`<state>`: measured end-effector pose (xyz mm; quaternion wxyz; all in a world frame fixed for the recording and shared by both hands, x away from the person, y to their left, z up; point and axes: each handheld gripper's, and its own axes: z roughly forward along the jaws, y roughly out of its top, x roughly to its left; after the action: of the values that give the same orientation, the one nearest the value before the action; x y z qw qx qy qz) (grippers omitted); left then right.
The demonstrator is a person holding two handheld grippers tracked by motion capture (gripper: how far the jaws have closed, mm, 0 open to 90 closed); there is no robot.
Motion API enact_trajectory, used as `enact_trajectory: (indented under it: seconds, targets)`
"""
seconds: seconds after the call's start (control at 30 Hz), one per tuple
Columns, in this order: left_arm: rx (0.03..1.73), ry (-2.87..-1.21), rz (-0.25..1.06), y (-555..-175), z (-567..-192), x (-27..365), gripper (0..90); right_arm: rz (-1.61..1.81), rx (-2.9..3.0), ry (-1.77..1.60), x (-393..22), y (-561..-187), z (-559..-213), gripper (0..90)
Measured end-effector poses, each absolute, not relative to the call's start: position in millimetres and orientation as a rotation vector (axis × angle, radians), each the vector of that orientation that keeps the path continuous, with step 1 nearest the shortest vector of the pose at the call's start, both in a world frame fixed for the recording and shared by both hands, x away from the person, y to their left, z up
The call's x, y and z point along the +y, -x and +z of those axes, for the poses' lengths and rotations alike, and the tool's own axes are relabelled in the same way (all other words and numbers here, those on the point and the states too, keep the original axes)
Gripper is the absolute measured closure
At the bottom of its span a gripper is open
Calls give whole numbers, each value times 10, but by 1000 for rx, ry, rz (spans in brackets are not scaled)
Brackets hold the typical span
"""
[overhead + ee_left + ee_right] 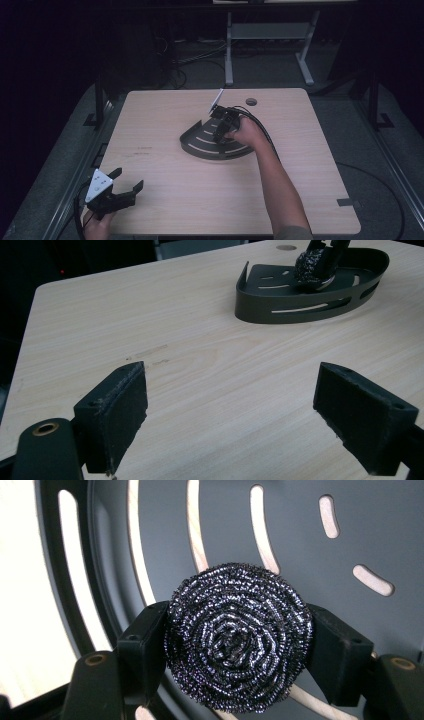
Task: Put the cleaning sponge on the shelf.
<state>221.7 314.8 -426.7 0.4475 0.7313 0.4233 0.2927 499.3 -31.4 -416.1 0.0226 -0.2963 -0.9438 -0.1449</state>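
Two grippers work at the table (165, 210), and the relation that matters is scourer over rack. From the high view, the right gripper (220, 134) points down into the dark quarter-round rack (200, 147) at the table's centre, toward 12 o'clock from the person, while the left gripper (122, 190) rests at the near edge around 7 o'clock, well apart from the rack. The right hand (247, 132) is clearly the nearer one.

Seen from the left gripper view, its own jaws stand wide apart with nothing between them, only bare table. The rack (280, 312) lies off at about 1 o'clock, and the scourer (311, 269) hangs inside it, pinched by the other gripper.

From the right gripper view, the jaws are closed firmly on the round steel scourer (239, 636), one pad at 9 o'clock and one at 3 o'clock. The slotted rack floor (300, 535) lies straight below it, close. Being round, the scourer has no long axis to line up; I judge a short drop and release would set it in the rack.
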Motion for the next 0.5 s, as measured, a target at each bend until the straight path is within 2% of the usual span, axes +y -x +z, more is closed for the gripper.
enact_trajectory:
  seconds: [0.5]
  targets:
    - [1048,-1812,727,-2216,-4269,3151,133,-434,-2911,970,-371,-5027,-4320,308]
